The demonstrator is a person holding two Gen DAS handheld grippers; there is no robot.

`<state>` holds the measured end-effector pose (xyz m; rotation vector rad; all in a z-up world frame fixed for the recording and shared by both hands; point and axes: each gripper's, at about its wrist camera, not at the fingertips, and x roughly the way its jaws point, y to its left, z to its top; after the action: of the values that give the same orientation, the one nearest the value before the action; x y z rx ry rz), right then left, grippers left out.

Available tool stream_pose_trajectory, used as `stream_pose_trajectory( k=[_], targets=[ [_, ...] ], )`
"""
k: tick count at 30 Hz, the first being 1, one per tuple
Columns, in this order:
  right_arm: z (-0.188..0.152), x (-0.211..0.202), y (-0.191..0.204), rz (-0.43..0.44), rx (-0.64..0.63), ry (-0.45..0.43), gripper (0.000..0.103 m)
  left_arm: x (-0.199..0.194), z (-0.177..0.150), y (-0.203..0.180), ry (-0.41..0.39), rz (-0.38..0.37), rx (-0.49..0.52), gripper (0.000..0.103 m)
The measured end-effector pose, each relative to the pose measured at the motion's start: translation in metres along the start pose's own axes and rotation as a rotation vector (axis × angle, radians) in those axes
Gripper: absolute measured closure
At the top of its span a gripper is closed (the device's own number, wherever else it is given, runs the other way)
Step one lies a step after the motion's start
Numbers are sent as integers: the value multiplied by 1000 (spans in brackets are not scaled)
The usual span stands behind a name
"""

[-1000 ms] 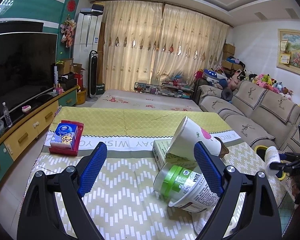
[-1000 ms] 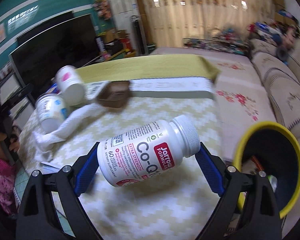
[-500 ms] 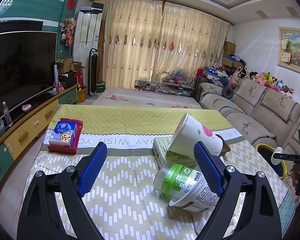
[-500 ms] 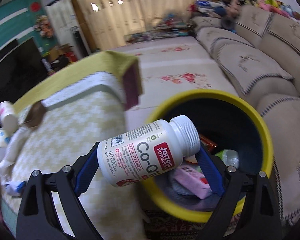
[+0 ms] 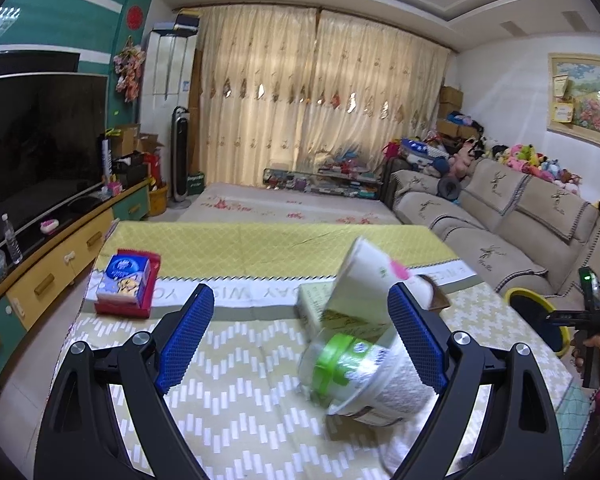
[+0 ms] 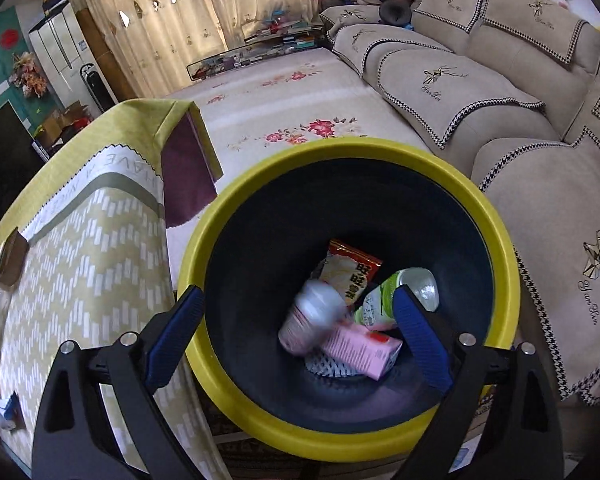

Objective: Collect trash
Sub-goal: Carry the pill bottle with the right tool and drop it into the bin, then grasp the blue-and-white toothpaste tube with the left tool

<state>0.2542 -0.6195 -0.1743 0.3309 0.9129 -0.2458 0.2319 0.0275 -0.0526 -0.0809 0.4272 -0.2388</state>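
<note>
Right gripper (image 6: 296, 332): I see it pointing down over the bin's mouth, jaws spread wide with nothing between them.
Bin (image 6: 496, 240): yellow rim, dark inside, standing on the floor between the table and the sofa (image 6: 480, 80).
Supplement bottle (image 6: 310, 318): a blurred white shape inside the bin, clear of both pads.
Other trash in the bin: a red and white snack packet (image 6: 350, 266), a pink carton (image 6: 360, 346) and a green-labelled bottle (image 6: 384, 294).
Left gripper (image 5: 300, 332): I have it low over the table (image 5: 240, 400), jaws wide, gripping nothing.
Trash on the table: a tipped yoghurt tub (image 5: 360, 376) lies by the right pad; a paper cup (image 5: 364, 276) leans on a flat box (image 5: 320, 308) behind it.
Tissue pack (image 5: 126, 280): far left on the cloth, well apart.
</note>
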Motion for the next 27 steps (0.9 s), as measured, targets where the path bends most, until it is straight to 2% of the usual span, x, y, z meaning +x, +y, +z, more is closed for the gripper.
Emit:
stream_pose_trajectory(
  k=[3, 8, 11, 12, 18, 22, 27],
  targets=[
    [-1, -5, 4, -4, -13, -4, 13, -10, 5, -11, -11, -58, 18, 16],
    [-2, -12, 9, 18, -17, -22, 13, -20, 6, -40, 39, -175, 84, 16],
    [-6, -14, 10, 28, -20, -26, 13, -25, 2, -67, 88, -277, 153, 16],
    [-7, -15, 11, 31, -22, -25, 13, -25, -3, -81, 124, -330, 195, 16],
    [-13, -17, 10, 42, -21, -20, 13, -20, -37, -156, 277, -488, 447, 16],
    [-19, -23, 9, 43, -24, -26, 13, -11, -58, -186, 358, -517, 543, 16],
    [-30, -38, 11, 56, -27, -48, 13, 12, -71, -193, 446, -520, 569, 16]
  ],
)
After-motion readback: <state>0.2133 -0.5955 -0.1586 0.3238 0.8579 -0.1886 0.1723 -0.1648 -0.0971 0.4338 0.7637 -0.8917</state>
